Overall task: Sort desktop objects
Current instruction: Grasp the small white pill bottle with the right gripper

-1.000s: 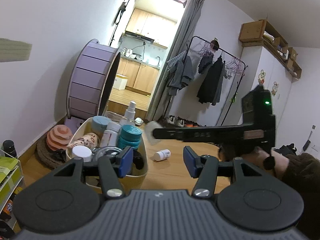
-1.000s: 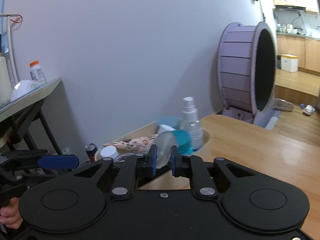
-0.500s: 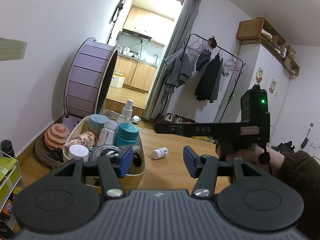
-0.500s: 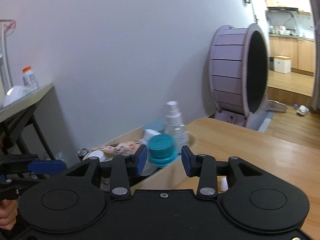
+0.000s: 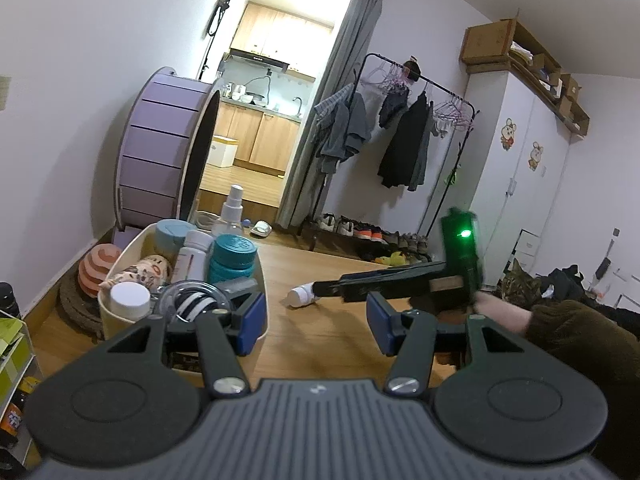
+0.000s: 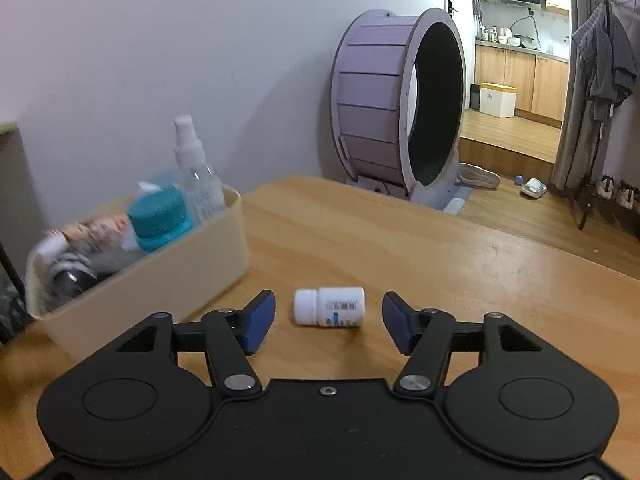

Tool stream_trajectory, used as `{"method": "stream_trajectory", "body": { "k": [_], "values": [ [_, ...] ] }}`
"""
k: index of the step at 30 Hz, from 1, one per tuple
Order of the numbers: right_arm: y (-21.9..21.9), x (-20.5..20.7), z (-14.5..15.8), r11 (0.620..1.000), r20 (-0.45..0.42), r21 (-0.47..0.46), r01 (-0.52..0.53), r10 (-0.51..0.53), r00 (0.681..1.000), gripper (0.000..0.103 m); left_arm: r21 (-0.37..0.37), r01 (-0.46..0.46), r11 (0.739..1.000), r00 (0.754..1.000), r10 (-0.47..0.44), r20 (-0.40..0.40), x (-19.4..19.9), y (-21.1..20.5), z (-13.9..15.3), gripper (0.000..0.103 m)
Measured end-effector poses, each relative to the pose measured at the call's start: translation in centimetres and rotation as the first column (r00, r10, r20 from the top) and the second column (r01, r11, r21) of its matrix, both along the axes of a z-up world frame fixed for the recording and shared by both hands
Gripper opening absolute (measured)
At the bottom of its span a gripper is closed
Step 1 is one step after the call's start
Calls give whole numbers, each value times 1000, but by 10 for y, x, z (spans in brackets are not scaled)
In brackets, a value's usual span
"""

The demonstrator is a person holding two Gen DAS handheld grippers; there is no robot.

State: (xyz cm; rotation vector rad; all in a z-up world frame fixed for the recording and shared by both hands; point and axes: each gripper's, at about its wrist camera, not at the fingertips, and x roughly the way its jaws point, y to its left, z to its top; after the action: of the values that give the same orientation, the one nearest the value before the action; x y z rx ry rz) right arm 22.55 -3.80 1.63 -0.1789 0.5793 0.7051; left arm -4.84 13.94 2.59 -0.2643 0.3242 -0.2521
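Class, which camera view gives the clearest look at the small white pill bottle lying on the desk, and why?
The right wrist view: the white pill bottle lies on its side, whole, label showing, framed by the open right gripper. In the left wrist view it is far, small and partly hidden behind that gripper's fingers.

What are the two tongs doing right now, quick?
Left tongs: open, holding nothing.
Right tongs: open, empty, with the white pill bottle lying on the table between the tips.
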Motion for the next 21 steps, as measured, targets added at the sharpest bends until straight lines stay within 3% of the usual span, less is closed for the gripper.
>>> {"method": "stream_trajectory", "body": {
  "k": [2, 8, 9, 11, 12, 17, 21],
  "values": [
    [6, 0, -4, 1000, 9, -22, 1, -1, 1000, 69, 2, 3, 1000, 1000, -3, -2, 1, -1, -1, 55],
    [22, 11, -16, 998, -1, -62, -1, 1, 1000, 71, 5, 7, 1000, 1000, -7, -5, 3, -2, -1, 55],
    [23, 11, -17, 998, -6, -66, -3, 3, 1000, 68, 6, 8, 1000, 1000, -8, -5, 3, -2, -1, 55],
    [23, 12, -18, 998, -35, -57, -7, 5, 999, 51, 4, 8, 1000, 1000, -8, -6, 3, -1, -2, 55],
    [20, 13, -18, 999, -51, -43, -4, 1, 999, 46, 3, 8, 1000, 1000, -8, -6, 3, -1, -2, 55],
    [-7, 0, -3, 998, -88, 54, 15, -10, 996, 46, 8, 14, 1000, 1000, -14, -4, 3, -4, -1, 55],
    [-41, -23, 17, 981, -136, 193, -4, 31, 990, 46, 22, 26, 999, 1000, -26, -1, 3, -9, -2, 55]
  ]
}}
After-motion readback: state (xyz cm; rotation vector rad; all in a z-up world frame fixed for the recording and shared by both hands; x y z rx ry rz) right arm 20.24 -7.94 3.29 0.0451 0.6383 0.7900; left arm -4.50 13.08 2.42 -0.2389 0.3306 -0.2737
